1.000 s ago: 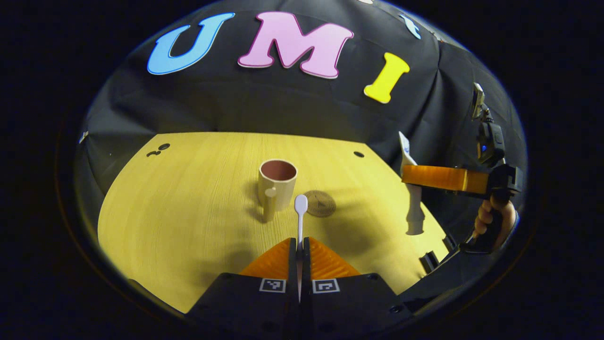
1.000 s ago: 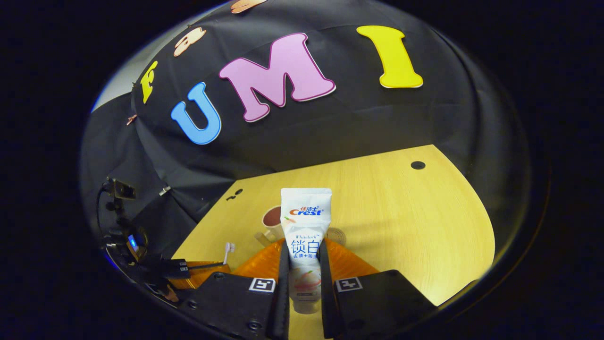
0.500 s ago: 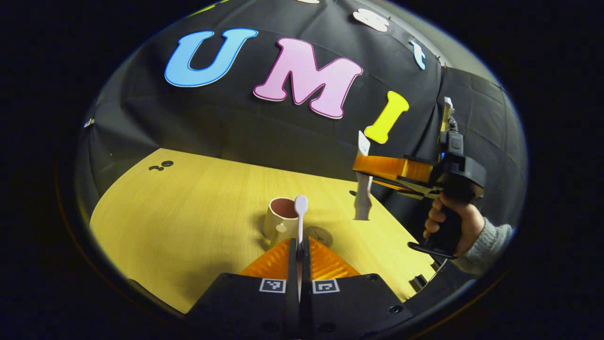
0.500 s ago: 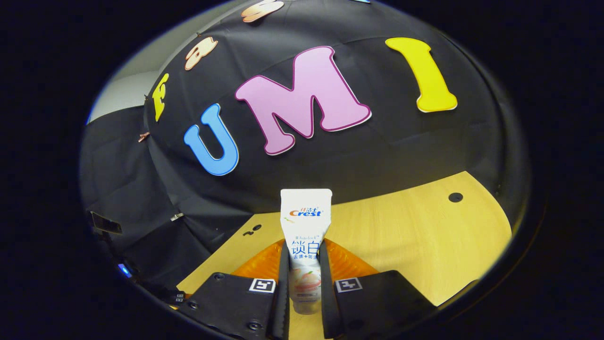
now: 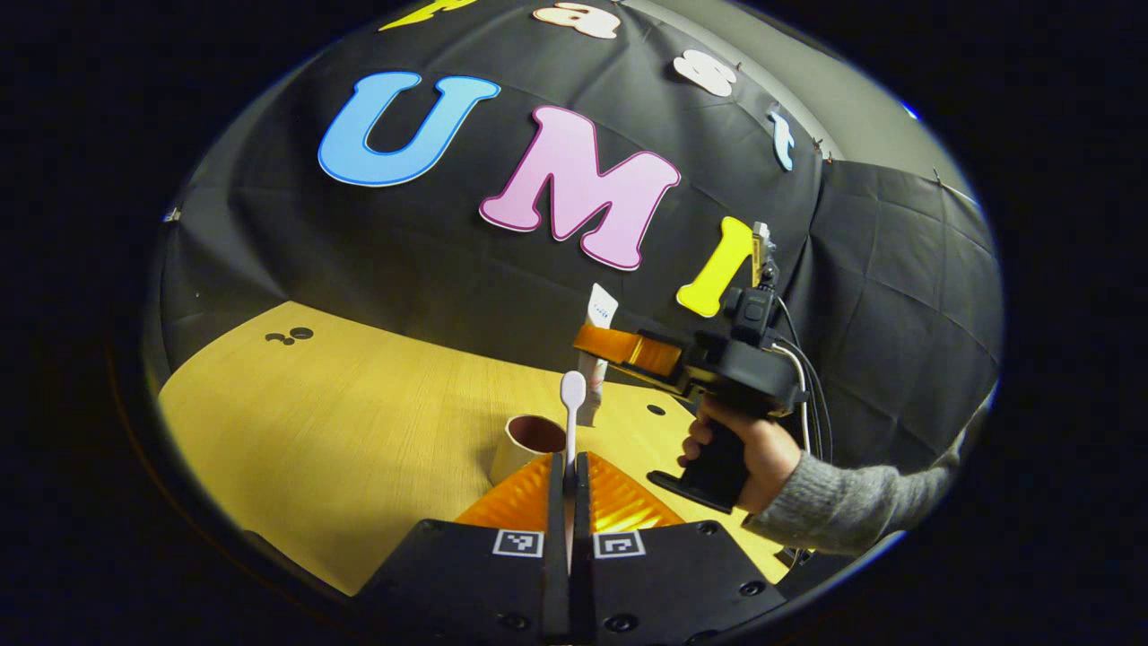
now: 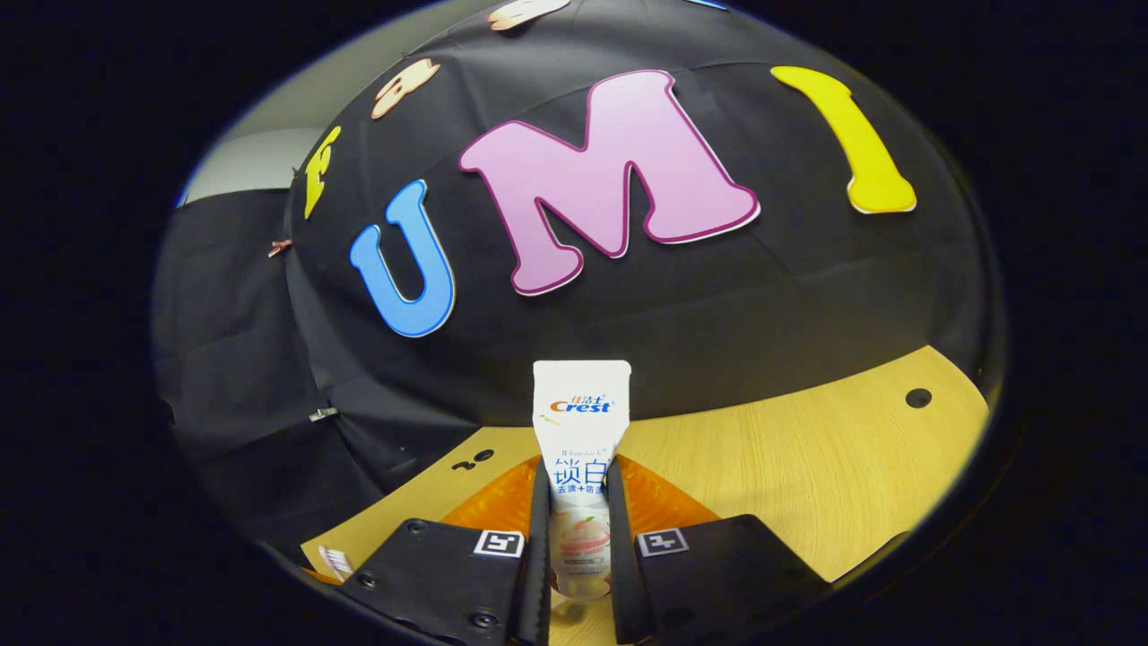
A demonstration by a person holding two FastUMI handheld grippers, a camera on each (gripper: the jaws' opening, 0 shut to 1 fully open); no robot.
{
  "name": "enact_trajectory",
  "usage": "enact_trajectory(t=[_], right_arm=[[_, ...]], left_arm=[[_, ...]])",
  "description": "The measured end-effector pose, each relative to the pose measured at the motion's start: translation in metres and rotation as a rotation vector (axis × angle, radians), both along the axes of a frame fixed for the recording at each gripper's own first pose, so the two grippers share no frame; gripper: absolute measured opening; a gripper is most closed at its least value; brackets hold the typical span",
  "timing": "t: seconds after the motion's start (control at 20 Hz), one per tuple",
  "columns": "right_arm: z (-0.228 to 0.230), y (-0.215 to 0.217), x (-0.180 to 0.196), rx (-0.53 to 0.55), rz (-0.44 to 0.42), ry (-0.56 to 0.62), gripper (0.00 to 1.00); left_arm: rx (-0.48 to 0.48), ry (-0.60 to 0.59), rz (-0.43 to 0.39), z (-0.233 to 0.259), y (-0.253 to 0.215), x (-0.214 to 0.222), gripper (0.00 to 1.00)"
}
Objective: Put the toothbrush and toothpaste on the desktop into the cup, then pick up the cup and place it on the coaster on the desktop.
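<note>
Left gripper view: the left gripper [image 5: 569, 471] is clamped on a slim white plastic toothbrush [image 5: 571, 408] standing upright above the beige, dark-lined cup [image 5: 525, 442] on the yellow wooden desktop [image 5: 359, 431]. Beyond, a hand [image 5: 744, 453] holds the right gripper [image 6: 577, 502], clamped on an upright white toothpaste tube [image 6: 579, 449], above the cup.

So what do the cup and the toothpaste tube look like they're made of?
The cup looks like matte ceramic or plastic: a cream outside with a dull reddish-brown inside and no glare; I can't tell which. The toothpaste tube looks like soft glossy plastic, with a flat crimped end and a printed white skin.
</note>
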State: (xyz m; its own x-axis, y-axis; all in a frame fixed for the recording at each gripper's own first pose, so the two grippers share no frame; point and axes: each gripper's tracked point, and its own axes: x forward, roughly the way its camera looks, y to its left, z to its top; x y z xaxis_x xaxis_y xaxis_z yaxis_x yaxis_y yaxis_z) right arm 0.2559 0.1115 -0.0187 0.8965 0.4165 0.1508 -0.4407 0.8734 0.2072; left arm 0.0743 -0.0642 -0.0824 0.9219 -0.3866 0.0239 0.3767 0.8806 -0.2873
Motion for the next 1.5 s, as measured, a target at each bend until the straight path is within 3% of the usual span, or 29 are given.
enact_trajectory(t=[0.3, 0.8, 0.85, 0.9, 1.0, 1.1, 1.15, 1.2, 1.5], right_arm=[[-0.031, 0.023, 0.026, -0.054, 0.018, 0.01, 0.31], [-0.081, 0.033, 0.029, -0.138, 0.025, 0.071, 0.35], [-0.084, 0.034, 0.028, -0.138, 0.029, 0.079, 0.3], [-0.086, 0.035, 0.027, -0.137, 0.031, 0.087, 0.38], [-0.094, 0.037, 0.026, -0.15, 0.036, 0.112, 0.43], [-0.1, 0.039, 0.022, -0.163, 0.047, 0.125, 0.45], [-0.103, 0.04, 0.022, -0.169, 0.048, 0.129, 0.37], [-0.106, 0.04, 0.021, -0.173, 0.048, 0.135, 0.51], [-0.083, 0.034, 0.007, -0.109, 0.072, 0.108, 0.57]], left_arm=[[-0.042, -0.008, 0.027, -0.008, 0.012, 0.01, 0.06], [-0.073, -0.015, 0.057, -0.006, 0.018, 0.019, 0.06], [-0.075, -0.019, 0.059, -0.005, 0.018, 0.02, 0.06], [-0.079, -0.022, 0.059, -0.004, 0.018, 0.022, 0.06], [-0.089, -0.021, 0.059, -0.002, 0.015, 0.025, 0.06], [-0.09, -0.024, 0.058, 0.0, 0.011, 0.029, 0.06], [-0.092, -0.025, 0.059, 0.001, 0.011, 0.031, 0.06], [-0.097, -0.027, 0.058, 0.002, 0.01, 0.032, 0.06], [-0.126, -0.052, 0.067, 0.013, 0.005, 0.046, 0.06]])
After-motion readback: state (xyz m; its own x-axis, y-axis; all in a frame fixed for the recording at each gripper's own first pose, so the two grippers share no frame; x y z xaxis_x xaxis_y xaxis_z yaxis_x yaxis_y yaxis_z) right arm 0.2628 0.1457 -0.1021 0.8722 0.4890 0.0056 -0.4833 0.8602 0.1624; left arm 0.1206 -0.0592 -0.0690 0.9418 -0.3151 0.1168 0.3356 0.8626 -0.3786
